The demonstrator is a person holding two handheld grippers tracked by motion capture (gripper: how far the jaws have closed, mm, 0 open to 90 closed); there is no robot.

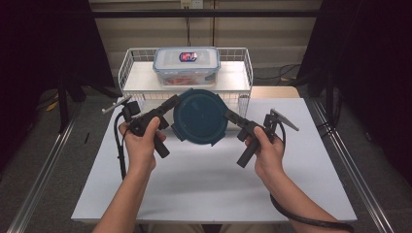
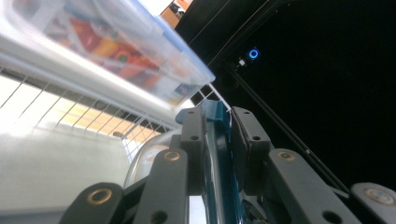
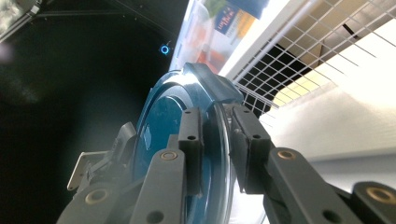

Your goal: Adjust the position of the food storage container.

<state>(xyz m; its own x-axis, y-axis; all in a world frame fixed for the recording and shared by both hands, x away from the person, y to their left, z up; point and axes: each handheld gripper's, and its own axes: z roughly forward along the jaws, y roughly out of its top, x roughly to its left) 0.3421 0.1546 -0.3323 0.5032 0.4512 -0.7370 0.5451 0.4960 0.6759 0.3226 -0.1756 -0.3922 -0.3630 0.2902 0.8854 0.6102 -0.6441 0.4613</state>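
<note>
The round dark-blue lidded container (image 1: 199, 116) is gripped at opposite rims by the fingers of the left gripper (image 1: 173, 103) and right gripper (image 1: 227, 114), above the bench (image 1: 194, 189), before the wire basket (image 1: 127, 68).

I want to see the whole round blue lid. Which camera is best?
The high view: the round blue lid shows as a full circle, held between the left gripper and right gripper. The left gripper view shows just its clamped edge; the right gripper view shows it slanted, part of its face.
</note>
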